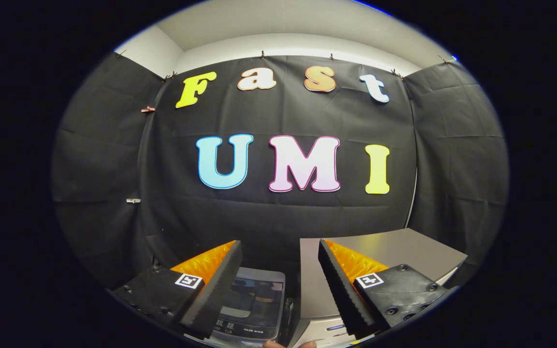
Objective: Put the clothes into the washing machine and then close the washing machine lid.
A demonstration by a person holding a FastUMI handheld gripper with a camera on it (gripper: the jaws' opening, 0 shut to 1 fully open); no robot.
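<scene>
My gripper (279,243) is open, with a wide gap and nothing between its fingers. It is held high and looks toward the booth's back wall. Low between the fingers, well below them, stands a small grey top-loading washing machine (254,304). Its dark see-through lid (256,295) appears to lie flat on top, and the control panel (242,330) runs along its near edge. My left finger (211,290) covers the machine's left part.
A grey flat-topped cabinet or appliance (394,249) stands right beside the washing machine, partly behind my right finger (344,290). A person's fingertips (288,344) show below the machine. Black cloth walls close the booth on three sides.
</scene>
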